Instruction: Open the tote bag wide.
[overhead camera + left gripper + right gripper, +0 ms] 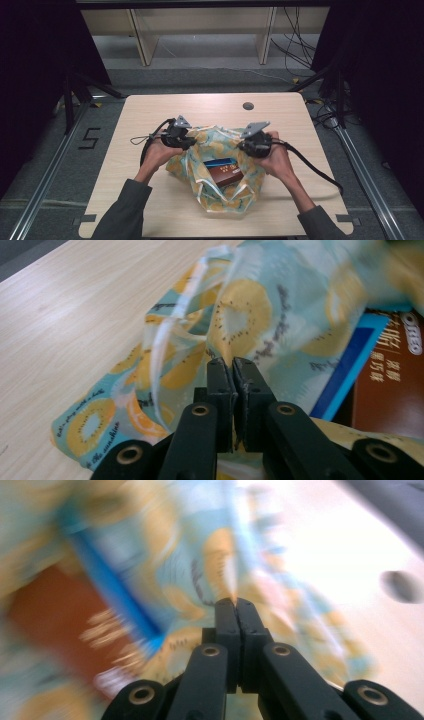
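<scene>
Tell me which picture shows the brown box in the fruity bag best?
The high view: the brown box lies whole and sharp in the open bag, beside a blue box. The left gripper view shows one sharp corner of it with white lettering at the right edge. The right gripper view shows it as a brown blur at the left.

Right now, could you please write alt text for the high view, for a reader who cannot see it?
A person's two hands hold the left gripper and right gripper at opposite edges of a fruit-print cloth bag, spreading its mouth on a light wooden table. Inside lie a brown box and a blue box.
</scene>
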The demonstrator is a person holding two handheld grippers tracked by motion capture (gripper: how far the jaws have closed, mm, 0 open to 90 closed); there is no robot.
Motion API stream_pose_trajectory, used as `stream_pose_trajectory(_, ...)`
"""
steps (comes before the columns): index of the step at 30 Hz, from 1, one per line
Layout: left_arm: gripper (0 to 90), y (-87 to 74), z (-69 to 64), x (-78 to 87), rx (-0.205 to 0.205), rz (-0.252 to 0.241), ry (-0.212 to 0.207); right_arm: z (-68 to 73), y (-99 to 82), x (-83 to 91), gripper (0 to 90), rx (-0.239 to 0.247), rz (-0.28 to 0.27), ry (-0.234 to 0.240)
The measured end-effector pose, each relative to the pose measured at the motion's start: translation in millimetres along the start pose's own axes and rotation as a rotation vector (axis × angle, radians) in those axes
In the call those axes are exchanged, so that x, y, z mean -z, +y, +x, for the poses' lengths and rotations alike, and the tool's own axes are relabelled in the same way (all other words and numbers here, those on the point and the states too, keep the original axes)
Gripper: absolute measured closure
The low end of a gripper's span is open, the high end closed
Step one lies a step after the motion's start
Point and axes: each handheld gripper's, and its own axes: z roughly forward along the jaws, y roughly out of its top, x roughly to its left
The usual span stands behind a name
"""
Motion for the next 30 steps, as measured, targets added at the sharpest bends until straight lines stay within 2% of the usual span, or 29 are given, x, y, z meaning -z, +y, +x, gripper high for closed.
stream_pose_trajectory(1,84.5,-2.7,-3.0,0.9,-0.012,0.003,-0.008,-7.6,2.2,-0.3,90.0,0.0,0.01,-0.011)
stream_pose_trajectory(2,82.6,-5.6,-5.4,1.8,-0.017,0.002,-0.018,-18.1,5.0,-4.1,90.0,-0.029,0.008,-0.043)
stream_pose_trajectory(3,80.5,-8.9,-7.4,2.9,-0.029,-0.001,-0.03,-26.3,6.4,-8.0,90.0,-0.043,0.008,-0.049)
stream_pose_trajectory(4,78.7,-13.1,-10.9,3.9,-0.015,-0.002,-0.043,-33.2,7.5,-12.2,90.0,-0.05,0.013,-0.051)
stream_pose_trajectory(6,73.6,-19.9,-16.8,7.2,-0.022,0.006,-0.04,-40.4,8.8,-22.0,90.0,-0.09,0.027,-0.044)
stream_pose_trajectory(8,67.7,-22.4,-20.7,8.9,-0.024,0.005,-0.035,-41.6,9.3,-27.0,90.0,-0.096,0.033,-0.033)
stream_pose_trajectory(9,64.5,-24.8,-29.0,13.6,-0.038,0.004,-0.034,-41.4,10.0,-34.9,90.0,-0.083,0.058,-0.024)
stream_pose_trajectory(10,61.3,-24.5,-32.9,16.4,-0.036,0.004,-0.023,-40.3,10.3,-37.4,90.0,-0.097,0.051,-0.027)
stream_pose_trajectory(11,57.9,-23.6,-36.8,20.1,-0.04,0.002,-0.014,-40.4,10.8,-38.0,90.0,-0.097,0.064,-0.021)
stream_pose_trajectory(12,54.4,-22.8,-41.2,24.6,-0.038,-0.001,-0.015,-39.6,10.5,-40.3,90.0,-0.102,0.052,-0.027)
stream_pose_trajectory(13,51.1,-22.8,-41.2,24.6,-0.038,-0.001,-0.015,-40.4,11.3,-38.4,90.0,-0.104,0.071,-0.023)
stream_pose_trajectory(14,49.2,-22.8,-50.5,33.1,-0.044,-0.007,-0.034,-39.5,11.1,-39.7,90.0,-0.126,0.055,-0.024)
stream_pose_trajectory(15,48.5,-24.5,-55.4,36.8,-0.054,0.0,-0.037,-41.4,10.9,-39.4,90.0,-0.111,0.048,-0.036)
stream_pose_trajectory(16,47.2,-24.5,-55.4,36.8,-0.054,0.0,-0.037,-42.4,11.2,-38.2,90.0,-0.116,0.055,-0.037)
stream_pose_trajectory(17,45.2,-29.7,-60.8,39.8,-0.054,0.018,-0.058,-44.2,11.9,-35.9,90.0,-0.112,0.071,-0.033)
stream_pose_trajectory(18,42.7,-29.7,-60.8,39.8,-0.054,0.018,-0.058,-43.8,11.4,-37.1,90.0,-0.115,0.053,-0.037)
stream_pose_trajectory(19,42.7,-34.6,-63.6,38.5,0.002,0.027,-0.055,-43.8,11.4,-37.1,90.0,-0.115,0.053,-0.037)
stream_pose_trajectory(20,37.7,-36.8,-62.8,34.0,0.043,0.024,-0.053,-43.7,11.9,-35.9,90.0,-0.102,0.068,-0.021)
stream_pose_trajectory(21,35.9,-36.1,-60.6,30.5,0.063,0.032,-0.065,-41.1,11.6,-38.4,90.0,-0.124,0.053,-0.03)
stream_pose_trajectory(22,34.4,-35.4,-59.1,25.2,0.073,0.037,-0.059,-40.4,11.3,-38.9,90.0,-0.115,0.058,-0.023)
stream_pose_trajectory(23,34.2,-35.3,-58.5,19.9,0.068,0.083,-0.058,-38.9,10.8,-40.0,90.0,-0.121,0.054,-0.02)
stream_pose_trajectory(24,35.8,-37.1,-59.0,14.2,0.019,0.143,-0.058,-39.5,10.9,-38.7,90.0,-0.108,0.073,-0.016)
stream_pose_trajectory(25,41.5,-41.4,-60.5,9.9,-0.028,0.177,-0.044,-39.8,10.3,-38.7,90.0,-0.108,0.071,-0.017)
stream_pose_trajectory(26,50.0,-46.9,-60.2,9.3,-0.045,0.186,-0.039,-40.3,9.5,-38.4,90.0,-0.129,0.06,-0.021)
stream_pose_trajectory(28,66.2,-59.4,-61.5,18.0,-0.078,0.206,-0.057,-45.2,7.3,-36.3,90.0,-0.138,0.044,-0.019)
stream_pose_trajectory(29,69.2,-67.6,-62.3,22.9,-0.076,0.194,-0.052,-46.6,6.4,-35.0,90.0,-0.153,0.047,-0.012)
stream_pose_trajectory(30,69.7,-74.7,-61.5,28.9,-0.07,0.205,-0.061,-47.8,5.9,-34.3,90.0,-0.155,0.048,-0.027)
